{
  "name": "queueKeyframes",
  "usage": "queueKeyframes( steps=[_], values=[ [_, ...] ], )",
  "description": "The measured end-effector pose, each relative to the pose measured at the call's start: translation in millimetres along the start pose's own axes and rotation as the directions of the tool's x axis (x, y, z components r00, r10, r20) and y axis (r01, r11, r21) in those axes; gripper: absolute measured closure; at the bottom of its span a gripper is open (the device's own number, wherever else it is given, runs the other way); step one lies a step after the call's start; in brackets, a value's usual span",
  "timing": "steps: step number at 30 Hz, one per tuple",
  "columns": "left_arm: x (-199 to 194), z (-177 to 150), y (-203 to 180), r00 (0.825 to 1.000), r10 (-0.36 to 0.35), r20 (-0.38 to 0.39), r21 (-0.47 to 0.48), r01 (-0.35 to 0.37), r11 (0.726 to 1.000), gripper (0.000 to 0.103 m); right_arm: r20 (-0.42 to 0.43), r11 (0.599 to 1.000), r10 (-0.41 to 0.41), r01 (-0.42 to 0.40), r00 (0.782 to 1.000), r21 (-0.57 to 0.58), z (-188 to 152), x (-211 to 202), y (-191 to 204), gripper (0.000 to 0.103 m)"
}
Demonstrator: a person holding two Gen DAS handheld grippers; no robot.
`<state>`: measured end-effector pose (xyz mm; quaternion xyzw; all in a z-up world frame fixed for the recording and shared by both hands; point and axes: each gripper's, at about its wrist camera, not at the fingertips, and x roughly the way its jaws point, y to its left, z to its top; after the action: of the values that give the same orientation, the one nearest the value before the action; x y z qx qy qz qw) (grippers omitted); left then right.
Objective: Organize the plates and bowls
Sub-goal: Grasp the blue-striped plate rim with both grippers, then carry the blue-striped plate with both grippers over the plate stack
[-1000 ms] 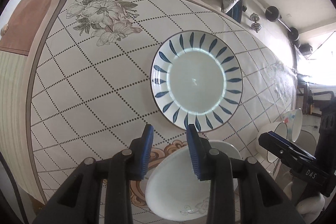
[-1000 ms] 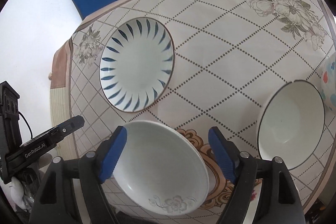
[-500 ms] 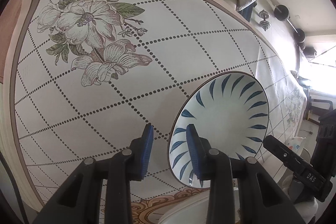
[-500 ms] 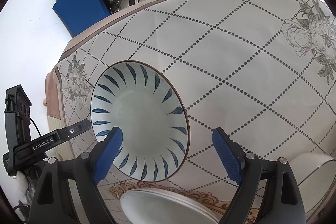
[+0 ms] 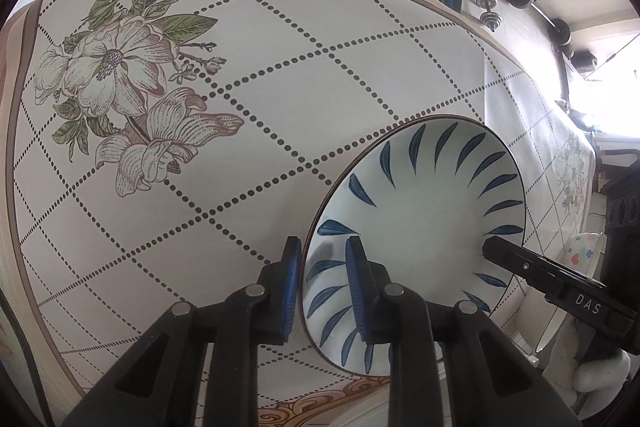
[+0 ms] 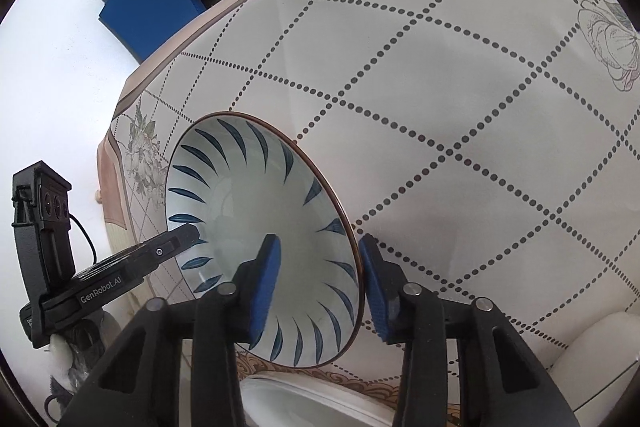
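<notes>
A white plate with blue leaf strokes and a brown rim (image 5: 424, 227) (image 6: 240, 195) lies on the dotted tablecloth (image 5: 280, 67). My left gripper (image 5: 322, 247) straddles its left rim, one pad just outside the edge and one over the inner wall. Its jaws are closing, and a thin gap still shows at the rim. My right gripper (image 6: 319, 241) straddles the opposite rim the same way, also closing, with the pads still off the plate. Each view also shows the other gripper's finger at the far rim.
The edge of a white plate with a flower print (image 6: 320, 403) shows just below the blue-leaf one. Another white bowl (image 6: 600, 343) sits to the right and a colourful bowl (image 5: 580, 255) beyond it. The table edge, a sofa and dumbbells (image 5: 488, 11) lie beyond.
Both grippers dropped and moved forward from over the white flowered plate to the blue-leaf plate's two rims. The right jaws narrowed a lot, the left jaws a little.
</notes>
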<state>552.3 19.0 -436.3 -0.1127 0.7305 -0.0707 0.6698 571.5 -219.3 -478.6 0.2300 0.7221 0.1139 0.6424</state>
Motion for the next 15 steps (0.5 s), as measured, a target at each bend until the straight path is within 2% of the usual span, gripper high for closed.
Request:
queueKeyframes(
  steps=[3,8,15],
  values=[
    [1,-3,-5,0.999,0.031,0.019,0.015,-0.031,0.999,0.089,0.014,0.999,-0.044,0.044,0.999,-0.027,-3,-1,0,0.086],
    [-4,-9,-7,0.997,0.065,0.049,0.032,-0.067,0.997,0.089,0.027,0.998,-0.042,0.043,0.999,-0.041,-5,-1,0,0.086],
    [-20,-12,-17,0.993,0.077,0.089,0.047,-0.081,0.996,0.089,0.049,0.998,-0.032,0.034,0.998,-0.048,-6,-11,0,0.087]
  ],
)
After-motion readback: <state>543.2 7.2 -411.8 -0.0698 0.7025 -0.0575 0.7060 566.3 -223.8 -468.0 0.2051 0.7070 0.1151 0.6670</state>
